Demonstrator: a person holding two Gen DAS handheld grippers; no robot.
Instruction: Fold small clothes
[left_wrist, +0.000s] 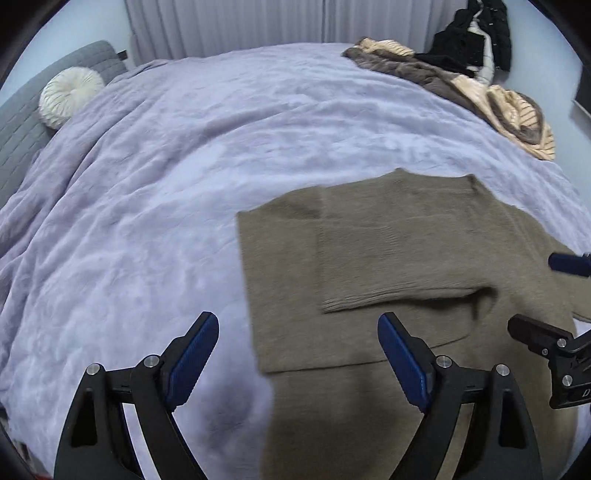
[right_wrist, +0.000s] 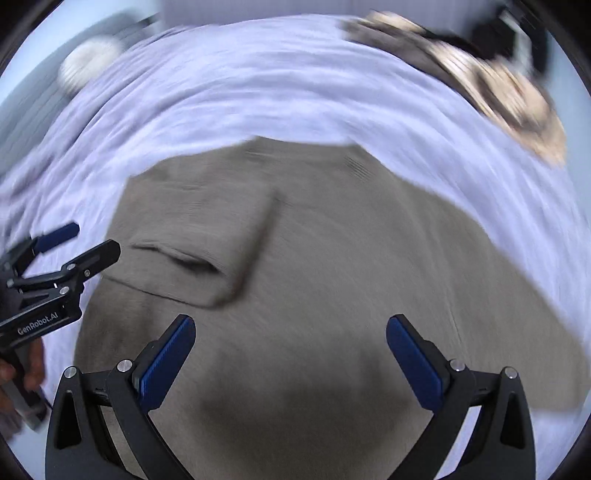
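An olive-brown knit sweater (left_wrist: 388, 258) lies flat on a lavender bedspread (left_wrist: 166, 184), with one sleeve folded across its body (left_wrist: 388, 273). My left gripper (left_wrist: 297, 343) is open and empty, just above the sweater's left edge. The right gripper (left_wrist: 535, 295) shows at the right edge of that view, open. In the blurred right wrist view, my right gripper (right_wrist: 290, 347) is open and empty over the sweater (right_wrist: 351, 266). The folded sleeve (right_wrist: 207, 236) lies ahead to the left, and the left gripper (right_wrist: 85, 240) is open at the left edge.
A pile of striped beige, brown and black clothes (left_wrist: 472, 85) sits at the bed's far right. A round cream cushion (left_wrist: 70, 96) rests against a grey headboard (left_wrist: 22, 122) at the far left. Pale curtains (left_wrist: 229, 26) hang behind the bed.
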